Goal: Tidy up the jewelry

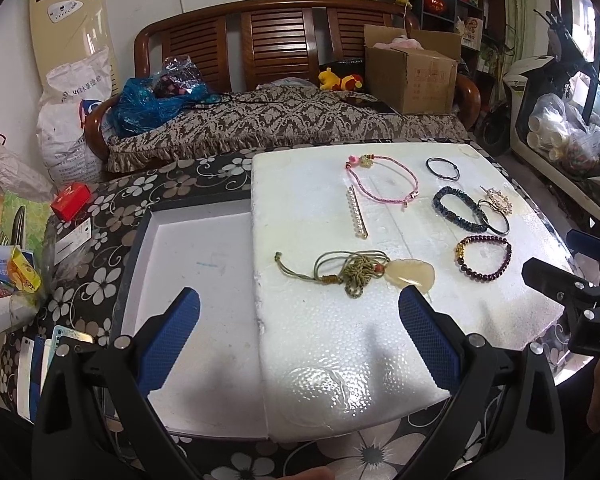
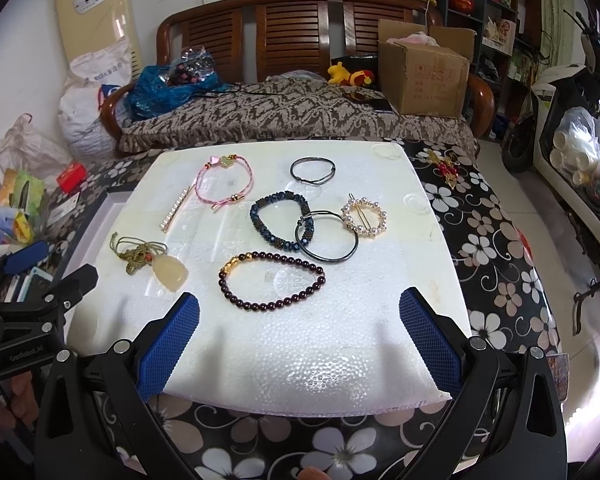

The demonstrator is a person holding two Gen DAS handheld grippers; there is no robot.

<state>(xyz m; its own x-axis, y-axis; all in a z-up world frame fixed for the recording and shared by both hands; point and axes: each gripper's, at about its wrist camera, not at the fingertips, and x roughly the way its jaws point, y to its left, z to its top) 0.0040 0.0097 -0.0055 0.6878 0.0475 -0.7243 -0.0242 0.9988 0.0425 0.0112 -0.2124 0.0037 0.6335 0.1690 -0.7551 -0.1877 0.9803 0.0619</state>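
Jewelry lies on a white foam board [image 1: 320,320] [image 2: 400,280]: a yellow stone pendant on green cord [image 1: 414,274] [image 2: 170,274], a pearl bar clip [image 1: 358,212] [image 2: 176,208], a pink cord bracelet [image 1: 380,190] [image 2: 224,182], a thin black band [image 1: 443,168] [image 2: 313,170], a blue beaded bracelet [image 1: 456,210] [image 2: 280,216], a dark bangle [image 2: 326,242], a pearl ring clip [image 1: 498,200] [image 2: 364,216] and a dark red bead bracelet [image 1: 484,258] [image 2: 272,280]. An open box [image 1: 204,264] with a white floor lies left of the board. My left gripper [image 1: 298,304] is open and empty just in front of the pendant. My right gripper [image 2: 300,304] is open and empty in front of the red bracelet.
The flower-patterned table [image 2: 492,232] carries a red box [image 1: 70,200], cards and packets at the left and a red-gold ornament [image 2: 446,170] at the far right. A wooden sofa [image 2: 292,32] with a cardboard box stands behind. A scooter [image 2: 572,120] is at the right.
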